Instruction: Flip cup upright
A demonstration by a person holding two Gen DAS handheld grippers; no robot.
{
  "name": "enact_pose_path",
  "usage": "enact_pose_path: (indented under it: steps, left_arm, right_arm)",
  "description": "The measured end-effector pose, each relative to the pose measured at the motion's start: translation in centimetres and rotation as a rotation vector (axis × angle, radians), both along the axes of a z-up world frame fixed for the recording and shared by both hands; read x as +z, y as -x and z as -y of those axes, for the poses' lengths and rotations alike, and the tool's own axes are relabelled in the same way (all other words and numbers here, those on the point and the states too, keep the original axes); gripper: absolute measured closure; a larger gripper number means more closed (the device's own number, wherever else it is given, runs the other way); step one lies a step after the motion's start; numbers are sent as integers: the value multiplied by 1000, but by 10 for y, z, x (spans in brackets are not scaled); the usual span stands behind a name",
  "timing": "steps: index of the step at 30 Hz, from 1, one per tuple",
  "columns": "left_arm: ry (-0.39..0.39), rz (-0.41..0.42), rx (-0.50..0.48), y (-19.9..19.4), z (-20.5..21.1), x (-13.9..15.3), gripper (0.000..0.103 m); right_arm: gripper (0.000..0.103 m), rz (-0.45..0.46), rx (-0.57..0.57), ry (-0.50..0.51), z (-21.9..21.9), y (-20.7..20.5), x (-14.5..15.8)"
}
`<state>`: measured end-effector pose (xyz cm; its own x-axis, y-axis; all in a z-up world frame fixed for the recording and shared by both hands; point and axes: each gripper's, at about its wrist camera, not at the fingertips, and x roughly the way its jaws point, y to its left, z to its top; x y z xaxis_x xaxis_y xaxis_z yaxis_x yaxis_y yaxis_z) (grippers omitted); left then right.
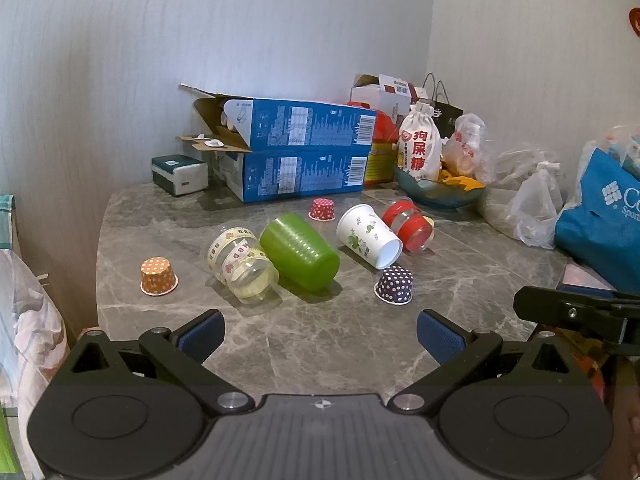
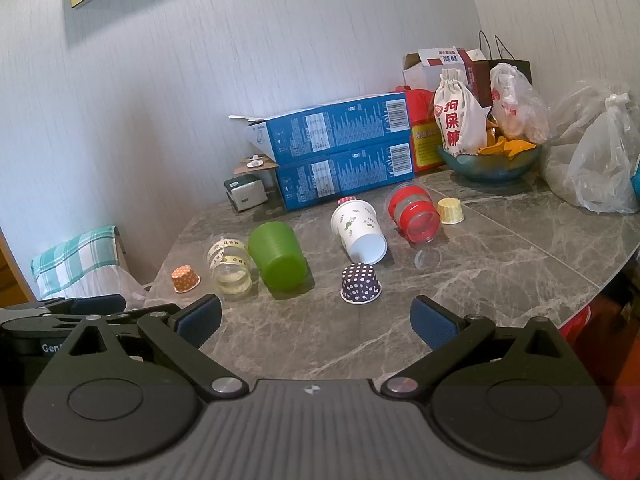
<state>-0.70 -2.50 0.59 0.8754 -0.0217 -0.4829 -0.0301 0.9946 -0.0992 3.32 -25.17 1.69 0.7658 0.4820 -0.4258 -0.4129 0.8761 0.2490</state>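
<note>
Nothing flipped yet: every cup is down.

My left tongs (image 1: 320,334) and right tongs (image 2: 316,318) hang wide and empty over the near surface (image 2: 500,280). Green cup (image 2: 277,257), white cup (image 2: 358,232), red cup (image 2: 414,216) and clear cup (image 2: 230,268) lie on their sides mid-surface; purple cup (image 2: 361,283) and orange cup (image 2: 185,278) sit upside down.

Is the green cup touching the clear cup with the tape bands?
Touching. In the left wrist view the green cup lies against the clear banded cup, no tabletop visible between them.
</note>
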Motion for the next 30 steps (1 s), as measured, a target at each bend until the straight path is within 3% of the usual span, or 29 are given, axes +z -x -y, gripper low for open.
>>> enact_pose_path:
  steps: [30]
  left_arm:
    - [5,-5,-4,-1,1,-2,0]
  right_arm:
    - [1,-19,-8,-1,-1,0,-2]
